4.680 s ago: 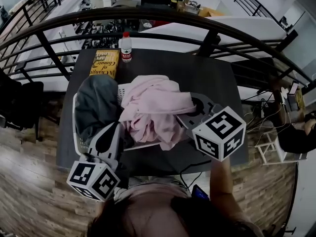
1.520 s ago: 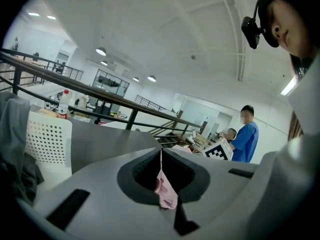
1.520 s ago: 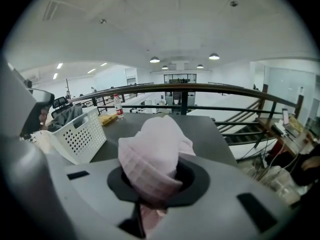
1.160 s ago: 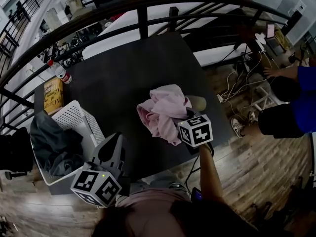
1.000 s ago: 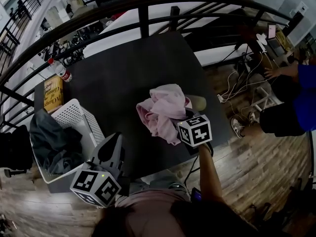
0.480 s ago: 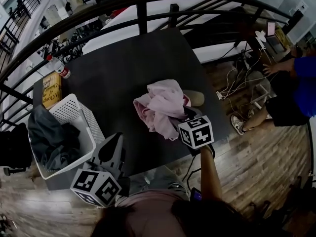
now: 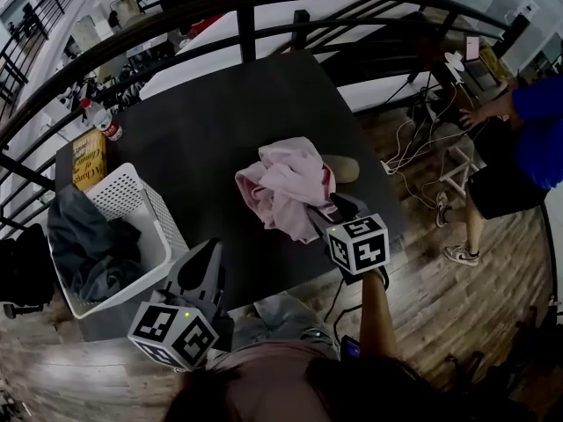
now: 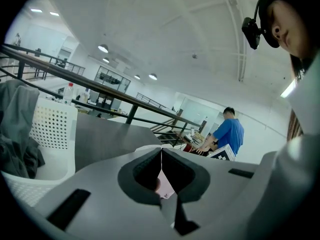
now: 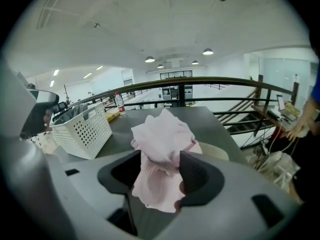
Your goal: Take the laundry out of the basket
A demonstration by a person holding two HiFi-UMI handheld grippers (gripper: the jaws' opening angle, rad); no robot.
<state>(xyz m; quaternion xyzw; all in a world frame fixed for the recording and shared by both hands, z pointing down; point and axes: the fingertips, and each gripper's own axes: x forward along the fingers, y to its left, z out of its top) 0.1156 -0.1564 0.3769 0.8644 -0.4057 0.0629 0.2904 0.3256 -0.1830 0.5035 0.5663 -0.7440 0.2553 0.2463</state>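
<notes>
Pink garment (image 7: 286, 185) lies heaped by the table's (image 7: 220, 121) right edge. The right gripper (image 7: 324, 211) has just been opening its jaws, which loosely straddle the garment (let go, I judge). The left gripper (image 7: 202, 258) has its jaws pressed together, empty.

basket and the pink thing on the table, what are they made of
Basket: looks like rigid white plastic, matte, its walls punched with even rows of holes. Pink garment: soft thin fabric, likely cotton or similar, matte; it lies crumpled in loose folds.

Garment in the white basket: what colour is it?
Dark grey, no pattern visible. The garment in the basket shows best in the head view.
</notes>
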